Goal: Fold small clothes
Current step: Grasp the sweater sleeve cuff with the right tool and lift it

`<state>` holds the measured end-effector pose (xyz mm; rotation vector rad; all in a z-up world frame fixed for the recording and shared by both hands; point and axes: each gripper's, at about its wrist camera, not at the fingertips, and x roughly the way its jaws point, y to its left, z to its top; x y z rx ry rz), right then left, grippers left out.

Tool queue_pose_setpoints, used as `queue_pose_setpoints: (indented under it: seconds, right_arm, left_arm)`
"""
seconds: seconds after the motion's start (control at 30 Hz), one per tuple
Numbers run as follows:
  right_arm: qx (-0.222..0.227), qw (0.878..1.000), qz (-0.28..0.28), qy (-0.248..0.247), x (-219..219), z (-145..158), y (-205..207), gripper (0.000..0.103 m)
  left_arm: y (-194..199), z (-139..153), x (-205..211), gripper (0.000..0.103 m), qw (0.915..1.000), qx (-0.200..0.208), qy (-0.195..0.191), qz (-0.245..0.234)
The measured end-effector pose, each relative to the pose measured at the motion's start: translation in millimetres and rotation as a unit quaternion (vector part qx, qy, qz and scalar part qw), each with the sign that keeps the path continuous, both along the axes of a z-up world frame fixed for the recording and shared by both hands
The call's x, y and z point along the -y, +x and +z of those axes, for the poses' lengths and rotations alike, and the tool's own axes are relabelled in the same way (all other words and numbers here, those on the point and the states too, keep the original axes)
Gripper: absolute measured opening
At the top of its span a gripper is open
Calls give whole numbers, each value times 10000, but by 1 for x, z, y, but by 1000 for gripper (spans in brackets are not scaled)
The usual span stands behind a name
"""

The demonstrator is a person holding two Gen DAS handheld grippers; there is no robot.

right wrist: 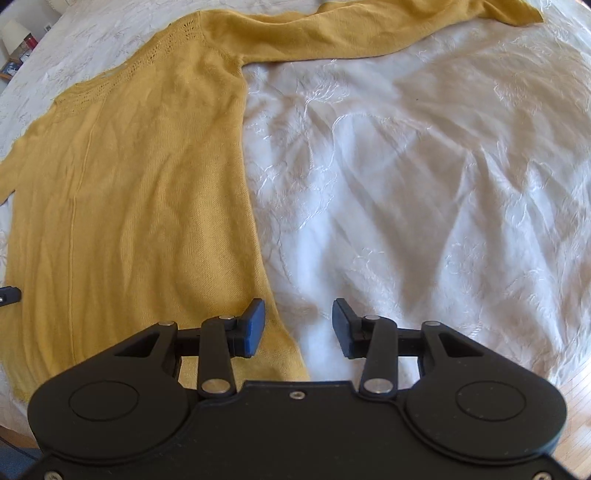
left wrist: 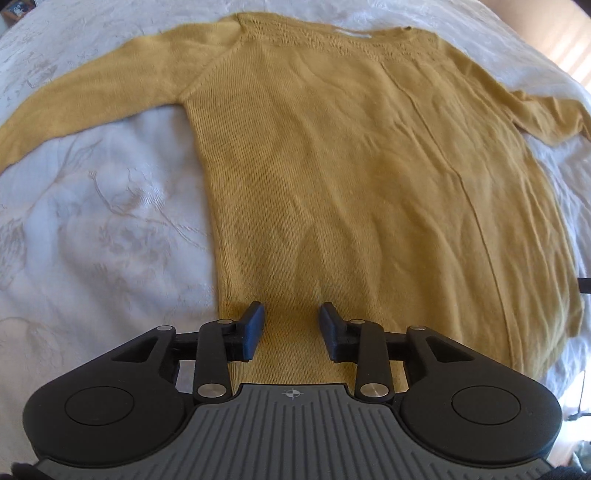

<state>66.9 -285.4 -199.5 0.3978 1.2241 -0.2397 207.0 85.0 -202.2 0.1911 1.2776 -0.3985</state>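
Note:
A mustard-yellow knit sweater (left wrist: pixel 332 177) lies flat on a white bedspread (left wrist: pixel 92 229), neckline far, hem near me, both sleeves spread out sideways. In the left wrist view my left gripper (left wrist: pixel 291 326) hovers over the hem near the sweater's left edge, its blue pads apart with only flat fabric beneath them. In the right wrist view the sweater (right wrist: pixel 140 192) fills the left half, one sleeve (right wrist: pixel 369 33) stretching to the top right. My right gripper (right wrist: pixel 298 326) stands open over the sweater's right hem corner, one pad above the knit, the other above the bedspread (right wrist: pixel 424 184).
The embroidered white bedspread extends widely right of the sweater in the right wrist view. A lamp and small items (right wrist: pixel 16 40) stand on a bedside shelf at the far left. Wooden floor (right wrist: pixel 576 391) shows past the bed's near right edge. The other gripper's dark tip (right wrist: pixel 9 294) peeks in at the left.

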Motion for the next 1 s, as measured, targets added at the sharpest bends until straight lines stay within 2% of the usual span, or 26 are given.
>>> queue_pose_setpoints:
  seconds: [0.13, 0.2, 0.23, 0.33, 0.43, 0.5, 0.53, 0.6, 0.63, 0.67, 0.77, 0.87, 0.93, 1.0]
  right_arm:
    - [-86, 9998, 165, 119, -12, -7, 4, 49]
    - [-173, 9994, 270, 87, -15, -8, 9, 17]
    - [-235, 9990, 365, -77, -18, -7, 11, 9]
    - [-526, 9963, 399, -544, -18, -8, 12, 8]
    - [-659, 9969, 128, -415, -7, -13, 11, 7]
    - [-507, 9981, 156, -322, -5, -7, 10, 12]
    - [-408, 9985, 159, -338, -4, -2, 10, 20]
    - [-249, 9990, 74, -373, 3, 8, 11, 41]
    - [-122, 9993, 23, -353, 9, 13, 12, 56]
    - [6, 9994, -15, -334, 15, 18, 14, 65]
    - [280, 9989, -62, -384, 34, 34, 25, 69]
    - [551, 9975, -83, -424, 63, 44, 39, 76]
    - [661, 9963, -153, -528, 83, 49, 54, 76]
    - [799, 9945, -214, -649, 105, 58, 61, 76]
  left_arm:
    - [6, -10, 9, 41, 9998, -65, 120, -118]
    - [10, -11, 12, 46, 9998, -151, 85, -53]
    - [14, -12, 14, 47, 9998, -198, 58, 9]
    - [14, -14, 16, 49, 9997, -214, 5, 106]
    - [10, -13, 17, 49, 9997, -168, 25, 169]
    - [10, -13, 19, 49, 9996, -151, 47, 223]
    - [10, -11, 17, 49, 9995, -148, 38, 282]
    - [10, -8, 16, 50, 9990, -171, 23, 412]
    - [10, -6, 16, 50, 9987, -193, 16, 476]
    - [11, -3, 16, 50, 9983, -212, -10, 536]
    - [15, 2, 19, 51, 9959, -389, -206, 787]
    - [20, 2, 24, 62, 9898, -662, -577, 1118]
    - [19, 6, 32, 62, 9866, -608, -674, 1357]
    - [18, 13, 44, 64, 9868, -412, -624, 1436]
